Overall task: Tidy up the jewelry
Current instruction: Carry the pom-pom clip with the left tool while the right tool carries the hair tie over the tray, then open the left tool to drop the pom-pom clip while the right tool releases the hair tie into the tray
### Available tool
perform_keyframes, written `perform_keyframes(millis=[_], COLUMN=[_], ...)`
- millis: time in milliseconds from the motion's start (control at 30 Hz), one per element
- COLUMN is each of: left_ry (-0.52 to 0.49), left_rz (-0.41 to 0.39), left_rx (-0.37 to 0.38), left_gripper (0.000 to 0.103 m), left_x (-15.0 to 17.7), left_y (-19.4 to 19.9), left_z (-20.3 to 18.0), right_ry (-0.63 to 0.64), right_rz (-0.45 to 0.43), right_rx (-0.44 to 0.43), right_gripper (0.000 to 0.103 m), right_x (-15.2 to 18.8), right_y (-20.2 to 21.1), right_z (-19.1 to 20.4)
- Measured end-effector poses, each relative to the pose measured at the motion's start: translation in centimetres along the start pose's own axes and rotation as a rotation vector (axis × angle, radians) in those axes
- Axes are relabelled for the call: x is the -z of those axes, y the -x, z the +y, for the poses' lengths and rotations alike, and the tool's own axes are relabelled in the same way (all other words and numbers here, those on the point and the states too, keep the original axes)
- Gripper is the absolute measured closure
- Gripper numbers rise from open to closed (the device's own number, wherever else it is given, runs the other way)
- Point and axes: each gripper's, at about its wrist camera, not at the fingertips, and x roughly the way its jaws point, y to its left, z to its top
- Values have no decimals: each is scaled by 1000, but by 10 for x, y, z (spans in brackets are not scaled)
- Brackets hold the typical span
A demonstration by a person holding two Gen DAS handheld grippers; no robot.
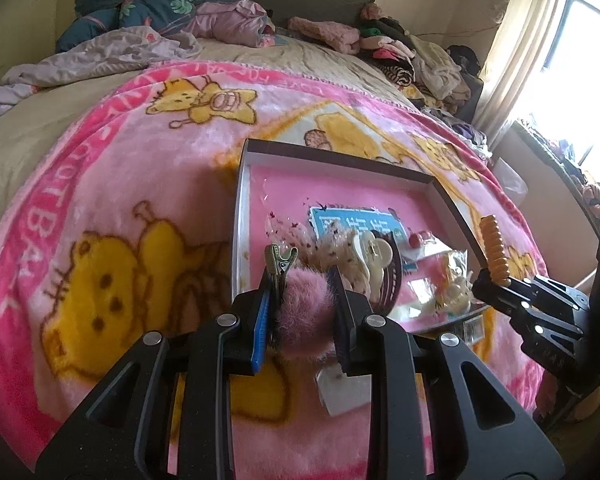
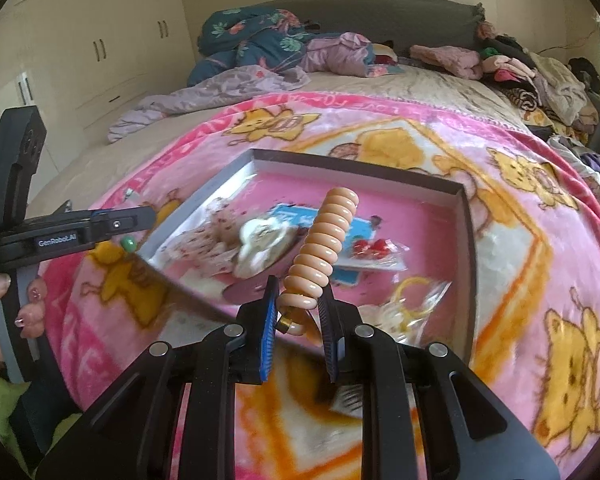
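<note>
Two pieces are in hand above the blanket-covered bed [image 1: 112, 128]. Left hand-held gripper [image 1: 300, 304] is closed on a pink pom-pom clip [image 1: 302, 316], fluffy, light and squashy (its metal alligator clip [image 1: 278, 266] is the firmer place to pinch). Right hand-held gripper [image 2: 298, 312] is clamped on the low end of a peach spiral hair tie [image 2: 324, 244], springy and slick, so likely to flop or slip. Both hang just before the pink-lined box [image 2: 466, 216], which holds other accessories.

the box [image 2: 466, 240] lies on the blanket [image 2: 540, 216] on the bed [image 2: 440, 80], clothes [image 2: 540, 76] piled behind.
</note>
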Motion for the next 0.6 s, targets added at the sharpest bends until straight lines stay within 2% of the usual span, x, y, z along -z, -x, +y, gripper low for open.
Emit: perform_keyframes(millis=[200,600], left_ry=[-4,-12], left_rz=[20,83], left_rx=[-1,-27], left_gripper=[85,84], left_x=[-12,-13], left_y=[-21,-61], left_z=[-2,-2], right_ry=[-18,-45], right_rz=[21,99], right_rx=[57,134], right_gripper=[84,84], right_x=[-6,-7], right_y=[-13,-45], right_z=[-27,-68])
